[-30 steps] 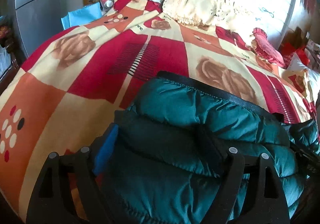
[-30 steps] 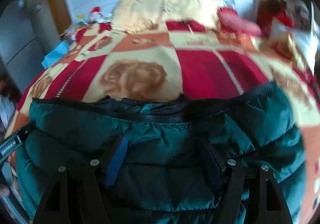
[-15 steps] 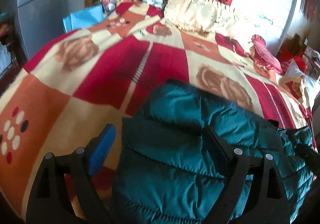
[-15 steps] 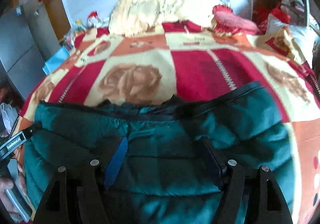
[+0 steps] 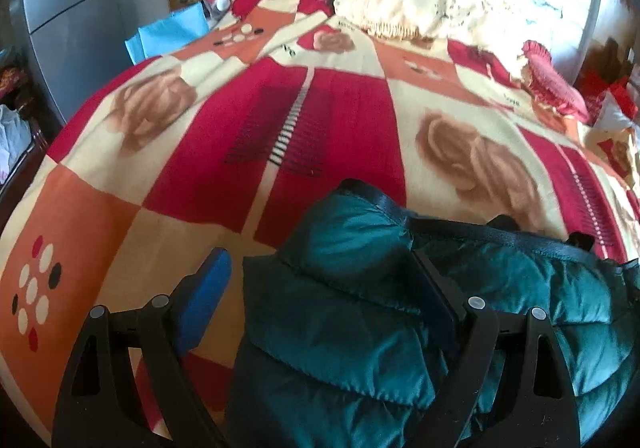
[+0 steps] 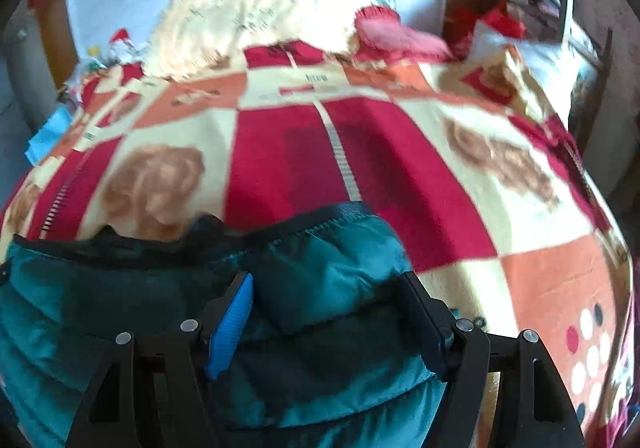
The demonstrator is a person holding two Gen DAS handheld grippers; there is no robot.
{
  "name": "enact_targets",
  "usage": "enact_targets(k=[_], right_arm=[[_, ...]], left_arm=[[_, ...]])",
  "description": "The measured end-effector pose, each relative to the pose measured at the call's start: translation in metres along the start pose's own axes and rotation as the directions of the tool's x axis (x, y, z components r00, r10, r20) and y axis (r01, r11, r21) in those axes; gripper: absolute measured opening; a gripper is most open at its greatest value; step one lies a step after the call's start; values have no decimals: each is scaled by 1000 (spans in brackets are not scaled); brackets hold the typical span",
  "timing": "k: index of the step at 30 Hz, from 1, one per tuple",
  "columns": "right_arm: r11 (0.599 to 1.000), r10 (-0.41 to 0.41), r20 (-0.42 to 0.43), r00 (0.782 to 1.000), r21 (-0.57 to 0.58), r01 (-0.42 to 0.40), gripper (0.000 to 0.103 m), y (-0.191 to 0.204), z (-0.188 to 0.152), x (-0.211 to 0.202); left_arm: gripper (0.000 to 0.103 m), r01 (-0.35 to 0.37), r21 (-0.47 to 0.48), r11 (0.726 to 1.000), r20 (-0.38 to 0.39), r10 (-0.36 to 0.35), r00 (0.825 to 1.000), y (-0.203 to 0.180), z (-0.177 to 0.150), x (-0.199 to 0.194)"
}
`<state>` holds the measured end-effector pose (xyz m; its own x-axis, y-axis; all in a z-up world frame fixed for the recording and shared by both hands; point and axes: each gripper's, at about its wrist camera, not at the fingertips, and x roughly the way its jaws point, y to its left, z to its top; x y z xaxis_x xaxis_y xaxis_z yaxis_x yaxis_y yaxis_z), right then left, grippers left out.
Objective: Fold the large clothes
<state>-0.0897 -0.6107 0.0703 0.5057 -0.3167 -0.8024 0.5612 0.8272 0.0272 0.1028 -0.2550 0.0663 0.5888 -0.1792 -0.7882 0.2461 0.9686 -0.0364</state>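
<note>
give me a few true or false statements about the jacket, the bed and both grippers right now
1. The jacket is teal green. True.
2. The left gripper is clamped shut with its fingers together. False: its fingers are wide apart, one blue pad over the blanket.
3. The jacket hangs in the air. False: it lies on the red and cream blanket.
4. A cream fringed pillow sits at the far end of the bed. True.
5. The right gripper has a fold of jacket between its fingers. True.
</note>
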Motion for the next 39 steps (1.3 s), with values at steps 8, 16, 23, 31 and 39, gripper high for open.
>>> enact_targets(k=[8, 16, 23, 31, 39], right_arm=[[1000, -13, -20, 1000, 26, 14, 79, -4, -7, 17], [999, 25, 76, 997, 35, -27, 79, -2, -14, -31], [986, 167, 124, 978, -12, -166, 79, 9, -44, -91], [984, 171, 119, 978, 39, -176, 79, 0, -76, -101], [987, 117, 3, 993, 106, -117, 81, -19, -82, -59]], left_arm=[[89, 2, -16, 1000, -42, -3, 999, -1, -4, 19], [89, 44, -32, 999, -11, -44, 999, 10, -7, -10], [89, 76, 48, 996, 77, -80, 994, 14, -23, -64], [89, 82, 94, 992, 90, -90, 992, 23, -62, -91], [89, 128, 18, 992, 9, -128, 992, 38, -92, -74]])
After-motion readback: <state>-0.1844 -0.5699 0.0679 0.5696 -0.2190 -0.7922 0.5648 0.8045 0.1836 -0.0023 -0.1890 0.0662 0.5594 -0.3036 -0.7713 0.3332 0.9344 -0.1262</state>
